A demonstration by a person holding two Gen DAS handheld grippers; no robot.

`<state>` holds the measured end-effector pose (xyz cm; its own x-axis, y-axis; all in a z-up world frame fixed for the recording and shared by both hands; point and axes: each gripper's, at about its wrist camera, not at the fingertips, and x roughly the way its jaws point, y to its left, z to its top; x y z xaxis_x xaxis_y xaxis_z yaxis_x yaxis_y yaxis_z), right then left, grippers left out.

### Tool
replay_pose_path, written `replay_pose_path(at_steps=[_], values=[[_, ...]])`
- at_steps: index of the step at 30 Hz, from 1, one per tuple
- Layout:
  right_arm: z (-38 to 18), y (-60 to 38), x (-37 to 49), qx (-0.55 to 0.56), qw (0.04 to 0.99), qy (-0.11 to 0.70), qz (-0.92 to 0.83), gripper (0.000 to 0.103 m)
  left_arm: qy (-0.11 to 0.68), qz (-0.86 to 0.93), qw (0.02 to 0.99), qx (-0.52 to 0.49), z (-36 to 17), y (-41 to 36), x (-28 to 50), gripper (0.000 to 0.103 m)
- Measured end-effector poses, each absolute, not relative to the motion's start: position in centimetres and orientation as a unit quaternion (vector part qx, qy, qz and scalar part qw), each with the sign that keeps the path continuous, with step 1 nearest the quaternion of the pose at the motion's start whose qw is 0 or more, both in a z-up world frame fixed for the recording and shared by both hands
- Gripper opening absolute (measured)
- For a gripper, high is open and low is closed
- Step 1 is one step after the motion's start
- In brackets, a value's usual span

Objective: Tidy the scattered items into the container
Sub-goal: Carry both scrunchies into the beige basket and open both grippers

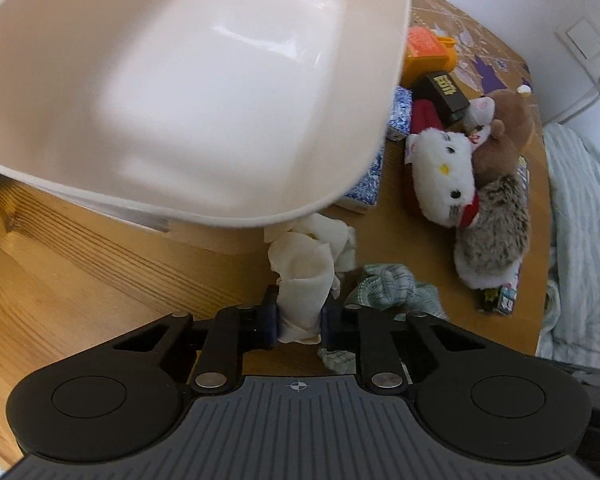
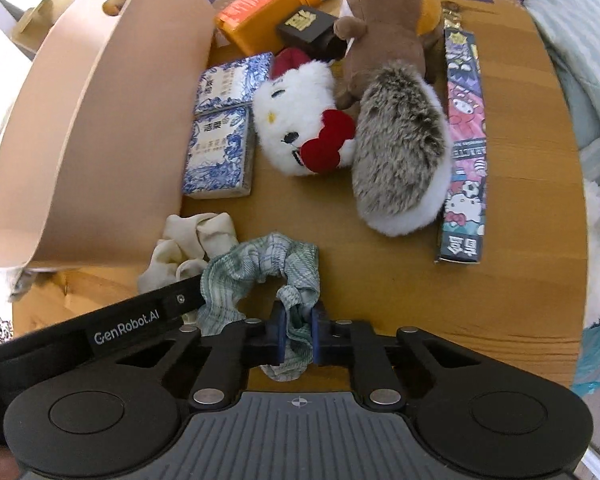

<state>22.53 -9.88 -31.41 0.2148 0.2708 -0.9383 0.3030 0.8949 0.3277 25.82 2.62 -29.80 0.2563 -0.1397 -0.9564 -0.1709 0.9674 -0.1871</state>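
Observation:
A large cream basin (image 1: 188, 92) stands at the left of the round wooden table (image 2: 380, 292), its beige outer wall (image 2: 100, 120) filling the left of the right wrist view. My left gripper (image 1: 299, 322) is shut on a crumpled cream cloth (image 1: 306, 268) lying just beside the basin's rim. My right gripper (image 2: 296, 338) is shut on a green checked cloth (image 2: 260, 272) that lies next to the cream cloth (image 2: 188, 240). The left gripper's black body crosses the lower left of the right wrist view.
Beyond the cloths lie a white cat plush (image 2: 300, 120), a grey hedgehog plush (image 2: 404, 152), a brown plush (image 2: 384, 20), two blue patterned packs (image 2: 220, 152), an orange bottle (image 2: 260, 16), a black box (image 2: 308, 28) and a long cartoon box (image 2: 466, 140). Pale bedding (image 1: 580, 240) borders the table's right edge.

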Motion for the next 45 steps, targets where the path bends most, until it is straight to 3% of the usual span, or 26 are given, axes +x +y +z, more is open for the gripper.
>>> replay_pose_path(at_steps=[13, 26, 36, 45], values=[[-20.6, -12.4, 20.4, 0.211, 0.804, 0.555, 0.013, 0.011, 0.588, -0.019, 0.803, -0.095, -19.0, 3.3, 21.9, 0.018], [-10.8, -10.0, 22.7, 0.183, 0.859, 0.472, 0.083, 0.011, 0.506, -0.005, 0.857, -0.098, -9.3, 6.3, 24.9, 0.018], [-7.9, -5.3, 28.0, 0.146, 0.872, 0.453, 0.118, 0.013, 0.499, 0.031, 0.862, -0.090, -9.6, 11.8, 28.6, 0.018], [-11.8, -0.5, 33.3, 0.106, 0.853, 0.496, 0.122, 0.013, 0.539, 0.025, 0.838, -0.086, -14.1, 14.0, 33.0, 0.019]])
